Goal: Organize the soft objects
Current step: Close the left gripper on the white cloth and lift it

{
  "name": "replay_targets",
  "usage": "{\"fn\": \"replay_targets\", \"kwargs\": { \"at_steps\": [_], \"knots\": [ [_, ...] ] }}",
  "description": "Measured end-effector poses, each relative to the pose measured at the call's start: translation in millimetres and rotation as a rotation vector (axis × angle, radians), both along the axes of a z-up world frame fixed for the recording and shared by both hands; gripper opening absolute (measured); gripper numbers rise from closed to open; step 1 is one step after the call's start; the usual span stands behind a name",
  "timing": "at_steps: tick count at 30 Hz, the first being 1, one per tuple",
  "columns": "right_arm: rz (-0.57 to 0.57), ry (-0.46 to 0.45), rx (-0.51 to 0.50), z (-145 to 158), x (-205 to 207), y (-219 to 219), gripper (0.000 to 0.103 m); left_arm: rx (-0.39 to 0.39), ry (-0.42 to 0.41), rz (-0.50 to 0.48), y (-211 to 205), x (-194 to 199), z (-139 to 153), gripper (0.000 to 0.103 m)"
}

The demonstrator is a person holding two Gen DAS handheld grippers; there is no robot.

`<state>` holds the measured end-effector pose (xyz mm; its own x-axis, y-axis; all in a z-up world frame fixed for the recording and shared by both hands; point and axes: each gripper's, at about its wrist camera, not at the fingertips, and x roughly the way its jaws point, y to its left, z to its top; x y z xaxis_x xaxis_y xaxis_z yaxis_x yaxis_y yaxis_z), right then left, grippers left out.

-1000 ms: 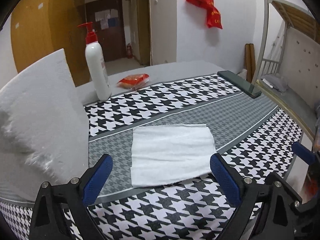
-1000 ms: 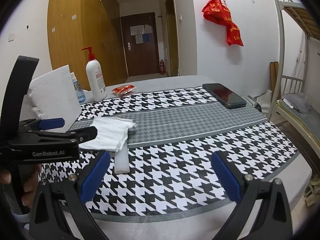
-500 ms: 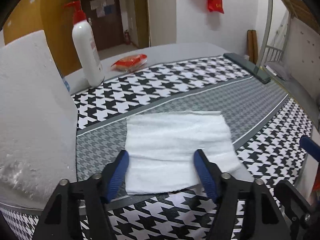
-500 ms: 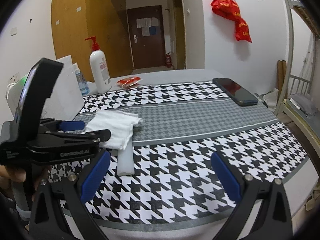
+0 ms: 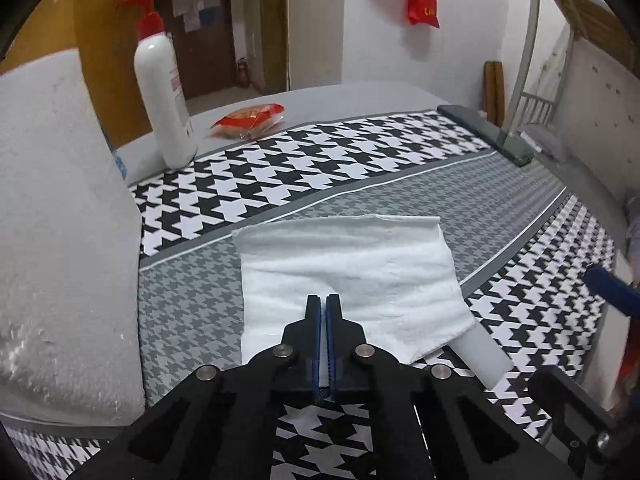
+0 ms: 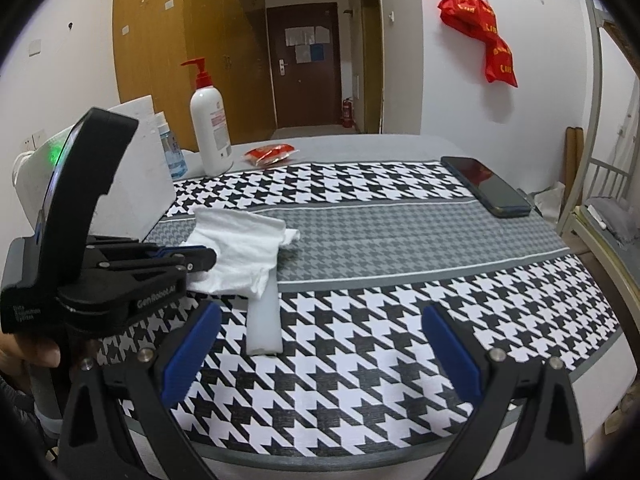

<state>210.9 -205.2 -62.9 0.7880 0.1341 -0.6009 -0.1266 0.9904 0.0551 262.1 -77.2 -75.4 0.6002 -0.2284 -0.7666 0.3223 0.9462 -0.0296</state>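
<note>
Where the houndstooth tablecloth (image 5: 360, 168) turns to its finer grey band, a soft, crinkled white cloth (image 5: 352, 272) lies over a smooth white foam bar (image 6: 263, 320). The left gripper (image 5: 324, 304) is pinched on the cloth's near edge; the right gripper (image 6: 320, 344) gapes wide, holding nothing.

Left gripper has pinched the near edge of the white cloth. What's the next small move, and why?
Probably lift the left gripper slightly and carry the edge toward the far side. Its jaws are shut on the white cloth, which lies flat over the foam strip; the right gripper hangs open, clear.
</note>
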Motion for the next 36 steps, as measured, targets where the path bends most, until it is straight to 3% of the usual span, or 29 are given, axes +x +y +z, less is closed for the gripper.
{"fn": "replay_targets", "kwargs": {
  "at_steps": [6, 9, 10, 11, 13, 14, 26, 30, 33, 35, 36],
  "knots": [
    [-0.017, -0.005, -0.001, 1, -3, -1, 0.102, -0.02, -0.045, -0.046, -3, -12, 12, 0.001],
    [-0.021, -0.007, 0.0, 1, -5, -1, 0.102, -0.028, -0.057, -0.056, -4, -15, 15, 0.008],
    [-0.022, -0.007, -0.001, 1, -6, -2, 0.102, -0.029, -0.057, -0.055, -4, -16, 16, 0.02],
    [-0.022, -0.006, -0.001, 1, -6, -2, 0.102, -0.026, -0.057, -0.052, -4, -16, 16, 0.042],
    [-0.022, -0.009, -0.002, 2, -7, -2, 0.102, -0.019, -0.073, -0.036, -3, -16, 17, 0.072],
    [-0.022, -0.01, -0.002, 2, -7, -3, 0.102, -0.02, -0.083, -0.027, -2, -17, 18, 0.075],
    [-0.008, -0.011, 0.002, 3, -7, -2, 0.102, 0.05, 0.017, 0.017, 0, -1, -4, 0.076],
    [0.009, 0.002, 0.01, 1, -4, -1, 0.102, 0.028, 0.034, 0.014, 2, 2, -4, 0.075],
    [0.018, 0.014, 0.003, 0, 0, 2, 0.102, 0.027, 0.025, -0.01, 0, 0, -2, 0.061],
    [0.019, 0.016, 0.0, -1, 1, 2, 0.102, 0.021, 0.016, -0.028, -2, -1, -1, 0.036],
    [0.02, 0.017, 0.0, -1, 1, 2, 0.102, 0.016, 0.011, -0.03, -2, -1, -1, 0.03]
  ]
}}
